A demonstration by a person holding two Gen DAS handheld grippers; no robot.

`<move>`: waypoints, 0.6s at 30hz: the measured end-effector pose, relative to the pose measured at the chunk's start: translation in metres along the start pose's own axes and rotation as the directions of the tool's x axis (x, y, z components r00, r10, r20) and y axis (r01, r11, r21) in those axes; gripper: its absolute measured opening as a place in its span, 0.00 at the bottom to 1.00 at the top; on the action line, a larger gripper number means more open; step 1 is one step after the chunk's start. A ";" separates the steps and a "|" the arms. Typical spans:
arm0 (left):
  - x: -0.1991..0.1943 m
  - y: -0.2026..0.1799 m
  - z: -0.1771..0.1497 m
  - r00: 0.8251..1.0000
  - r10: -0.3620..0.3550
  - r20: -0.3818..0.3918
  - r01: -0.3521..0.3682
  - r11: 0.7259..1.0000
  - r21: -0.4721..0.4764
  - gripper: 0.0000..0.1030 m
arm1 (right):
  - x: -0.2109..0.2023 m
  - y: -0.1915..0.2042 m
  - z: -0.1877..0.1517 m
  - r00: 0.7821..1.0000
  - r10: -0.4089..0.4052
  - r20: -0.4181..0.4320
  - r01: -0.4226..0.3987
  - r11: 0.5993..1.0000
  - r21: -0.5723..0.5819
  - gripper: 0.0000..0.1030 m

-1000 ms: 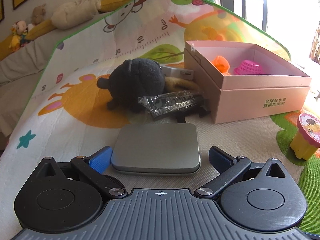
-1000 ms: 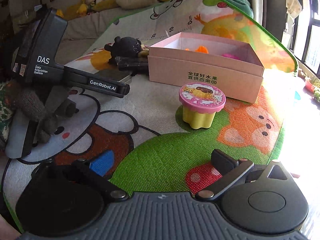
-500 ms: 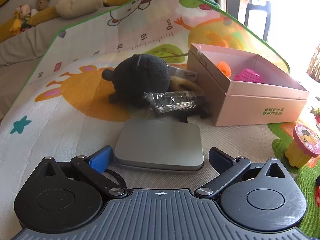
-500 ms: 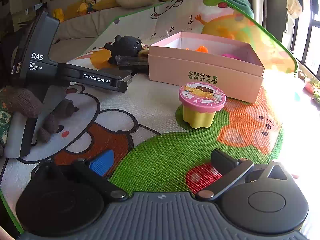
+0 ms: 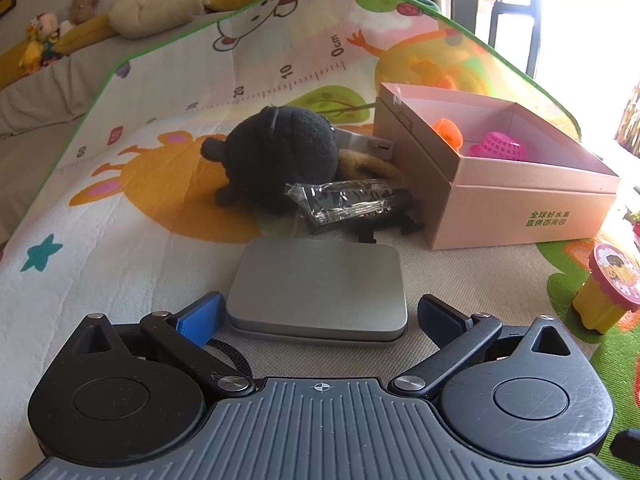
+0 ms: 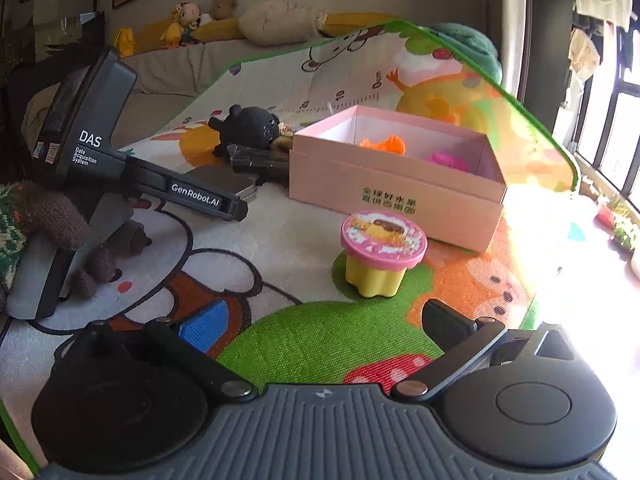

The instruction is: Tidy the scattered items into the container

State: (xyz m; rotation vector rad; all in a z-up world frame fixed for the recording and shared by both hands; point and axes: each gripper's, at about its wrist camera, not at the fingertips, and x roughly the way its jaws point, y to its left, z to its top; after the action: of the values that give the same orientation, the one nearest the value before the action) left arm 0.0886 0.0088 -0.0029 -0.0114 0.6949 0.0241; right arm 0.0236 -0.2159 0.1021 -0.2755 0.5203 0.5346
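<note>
Closer in since a second ago: left gripper [image 5: 318, 312] open, fingers astride the near end of the tin [image 5: 318, 286] flat on the mat [image 5: 120, 248]. Best pinched low at the sides, then lifted level. Beyond, black plush [image 5: 280, 156] and wrapped packet [image 5: 348, 204] crowding the pink box [image 5: 520, 204]. Right gripper [image 6: 320, 328] open, idle, short of the yellow cup [image 6: 380, 256].

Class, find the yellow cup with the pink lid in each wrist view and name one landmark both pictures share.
Left wrist view: the yellow cup with the pink lid stands at the far right edge, on the mat.
Right wrist view: it stands near the centre, in front of the box.
Shared landmark: the open pink cardboard box.
</note>
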 end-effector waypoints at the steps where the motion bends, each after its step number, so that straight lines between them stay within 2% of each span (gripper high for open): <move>1: 0.000 -0.001 0.000 1.000 0.002 -0.001 -0.002 1.000 0.003 1.00 | -0.001 0.002 0.003 0.998 -0.041 0.038 0.043 0.998 -0.042 1.00; 3: 0.001 -0.003 0.001 1.000 0.010 -0.006 -0.009 1.000 0.014 1.00 | 0.008 0.002 0.009 0.996 -0.065 0.058 0.070 0.995 -0.077 1.00; 6: 0.001 -0.003 0.003 1.000 0.006 -0.019 -0.006 1.000 0.022 1.00 | 0.029 -0.005 0.013 0.998 -0.069 0.007 0.069 0.998 -0.006 0.99; 8: 0.002 -0.002 0.004 1.000 -0.009 -0.024 0.010 0.999 0.034 1.00 | 0.038 -0.011 0.014 0.998 -0.050 -0.041 0.051 0.998 0.025 0.86; 12: 0.006 -0.002 0.008 1.000 -0.014 -0.026 0.016 0.999 0.050 1.00 | 0.038 -0.015 0.016 0.997 -0.062 -0.039 0.063 0.997 0.034 0.85; 16: 0.011 -0.002 0.013 0.999 -0.021 -0.029 0.023 0.998 0.058 1.00 | 0.038 -0.018 0.025 0.999 -0.021 -0.041 0.022 0.999 0.041 0.84; 18: 0.010 0.000 0.012 0.999 -0.032 -0.027 0.034 0.998 0.058 1.00 | 0.041 -0.025 0.030 0.999 -0.001 -0.054 0.006 0.997 0.083 0.78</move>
State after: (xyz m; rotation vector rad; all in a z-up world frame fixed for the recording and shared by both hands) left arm 0.1036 0.0094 -0.0003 0.0330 0.7207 -0.0283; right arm 0.0796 -0.2077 0.1079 -0.2121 0.5932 0.5016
